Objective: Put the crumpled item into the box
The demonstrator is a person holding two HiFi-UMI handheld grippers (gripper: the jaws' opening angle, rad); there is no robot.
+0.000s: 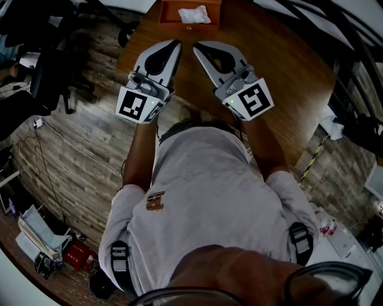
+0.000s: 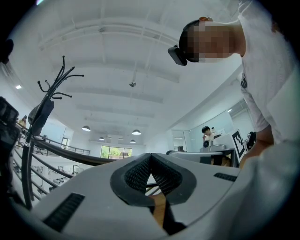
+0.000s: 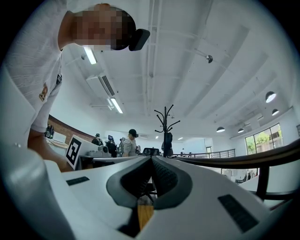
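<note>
**Both claws pressed shut short of the box, crumpled item inside it**

The person stands over the wooden surface (image 1: 281,66), both bare forearms reaching forward toward the box (image 1: 169,13) at its far edge. The left claw (image 1: 176,42) and the right claw (image 1: 195,45) lie side by side on the near side of the box, their marker cubes toward the person's body. Their tips angle inward toward each other, so the two noses sit close together, just short of the box's near wall and apart from it.

In the left gripper view, the ribbed black pads meet at the tip with nothing between them. The right gripper view shows the same: pads pressed together, nothing pinched.

The box is a shallow, orange-brown, open-topped container. The crumpled item (image 1: 194,14), white and wadded, lies inside it, toward the right of the box's middle and beyond both claw tips. Neither claw touches it.
</note>
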